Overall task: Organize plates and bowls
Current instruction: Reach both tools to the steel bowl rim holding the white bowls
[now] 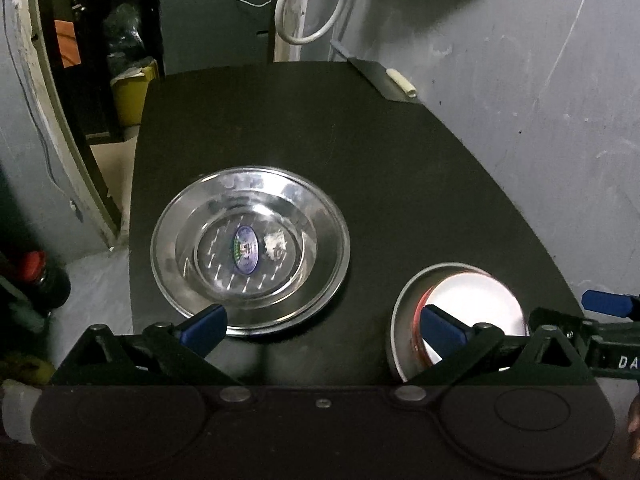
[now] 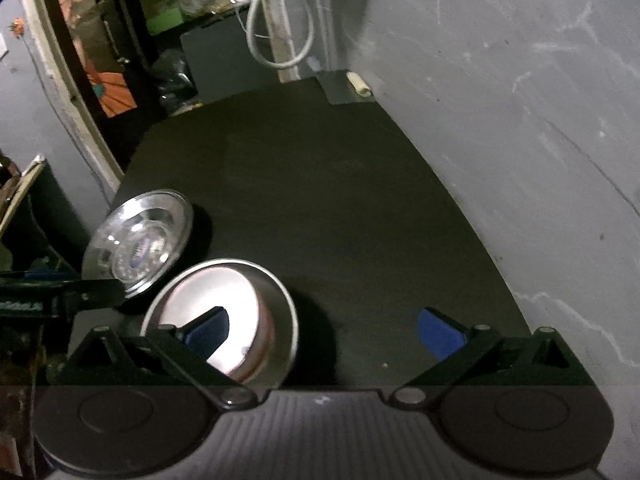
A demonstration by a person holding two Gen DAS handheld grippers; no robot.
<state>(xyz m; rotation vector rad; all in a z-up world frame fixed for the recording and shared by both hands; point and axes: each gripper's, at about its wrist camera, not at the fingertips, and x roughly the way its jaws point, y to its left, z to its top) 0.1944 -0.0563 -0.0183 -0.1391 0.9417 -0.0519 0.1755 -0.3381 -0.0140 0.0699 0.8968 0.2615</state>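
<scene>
Shiny steel plate (image 1: 250, 250) with blue sticker, steel bowl (image 1: 456, 316) beside it

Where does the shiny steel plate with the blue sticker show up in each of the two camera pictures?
Left wrist view: the steel plate lies left of centre on the black table, beyond the left gripper.
Right wrist view: the same plate sits at the left edge.
Shared landmark: the bowl beside it, to its right.

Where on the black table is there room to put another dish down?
The far half of the black table, beyond the steel plate and the bowl, is bare up to the grey wall. The near-left corner is crowded with both dishes and both open grippers.
</scene>
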